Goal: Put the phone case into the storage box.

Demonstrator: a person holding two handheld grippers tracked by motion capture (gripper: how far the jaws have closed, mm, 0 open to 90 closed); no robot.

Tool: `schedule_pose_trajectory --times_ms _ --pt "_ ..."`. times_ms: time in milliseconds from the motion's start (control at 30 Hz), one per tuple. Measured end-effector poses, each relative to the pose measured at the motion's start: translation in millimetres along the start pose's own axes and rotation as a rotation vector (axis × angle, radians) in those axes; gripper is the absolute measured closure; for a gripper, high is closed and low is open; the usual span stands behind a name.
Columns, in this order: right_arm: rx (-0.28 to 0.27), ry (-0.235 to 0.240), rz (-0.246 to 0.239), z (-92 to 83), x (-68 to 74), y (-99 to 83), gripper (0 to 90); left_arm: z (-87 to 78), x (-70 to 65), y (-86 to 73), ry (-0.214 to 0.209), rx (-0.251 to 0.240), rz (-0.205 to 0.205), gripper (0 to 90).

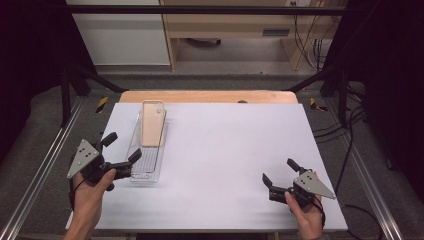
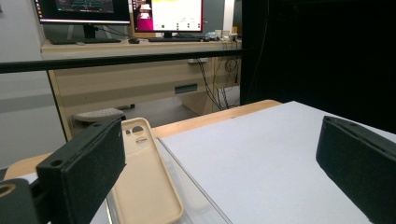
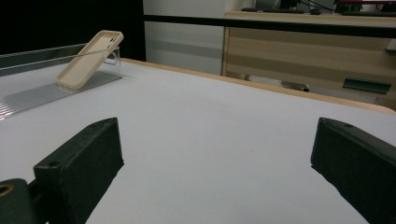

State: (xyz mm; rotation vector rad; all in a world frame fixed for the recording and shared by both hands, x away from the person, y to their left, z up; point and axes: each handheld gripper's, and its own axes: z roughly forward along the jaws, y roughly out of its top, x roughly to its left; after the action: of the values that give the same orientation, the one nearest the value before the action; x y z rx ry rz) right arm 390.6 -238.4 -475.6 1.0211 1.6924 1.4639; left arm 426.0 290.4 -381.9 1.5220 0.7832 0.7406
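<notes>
A beige phone case [image 1: 152, 123] leans tilted in a clear plastic tray [image 1: 145, 170] on the left part of the white table [image 1: 225, 150]. My left gripper [image 1: 122, 146] is held just left of the tray's near end, open, with nothing between its fingers. In the left gripper view the phone case [image 2: 144, 186] lies close ahead, beside the left jaw, with the tray's clear wall [image 2: 196, 186] next to it. My right gripper [image 1: 279, 171] is low over the table's near right, open and empty. In the right gripper view the phone case [image 3: 88, 58] and tray [image 3: 42, 93] stand far off.
A wooden strip [image 1: 207, 96] borders the table's far edge. Beyond it stands a wooden desk [image 2: 140, 79] with monitors [image 2: 168, 14]. Metal rails [image 1: 40, 165] run along both sides, and cables [image 1: 350, 125] lie on the floor at the right.
</notes>
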Motion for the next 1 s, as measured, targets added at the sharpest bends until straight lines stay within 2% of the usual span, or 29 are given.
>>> schedule_pose_trajectory --times_ms 700,1000 --pt "0.002 0.001 -0.004 0.2 0.3 -0.3 2.3 -7.6 7.0 -25.0 0.005 0.017 -0.014 1.1" --pt "0.004 0.001 -0.002 0.3 0.3 -0.5 2.3 -7.4 6.5 -32.9 0.0 0.029 -0.006 1.0"
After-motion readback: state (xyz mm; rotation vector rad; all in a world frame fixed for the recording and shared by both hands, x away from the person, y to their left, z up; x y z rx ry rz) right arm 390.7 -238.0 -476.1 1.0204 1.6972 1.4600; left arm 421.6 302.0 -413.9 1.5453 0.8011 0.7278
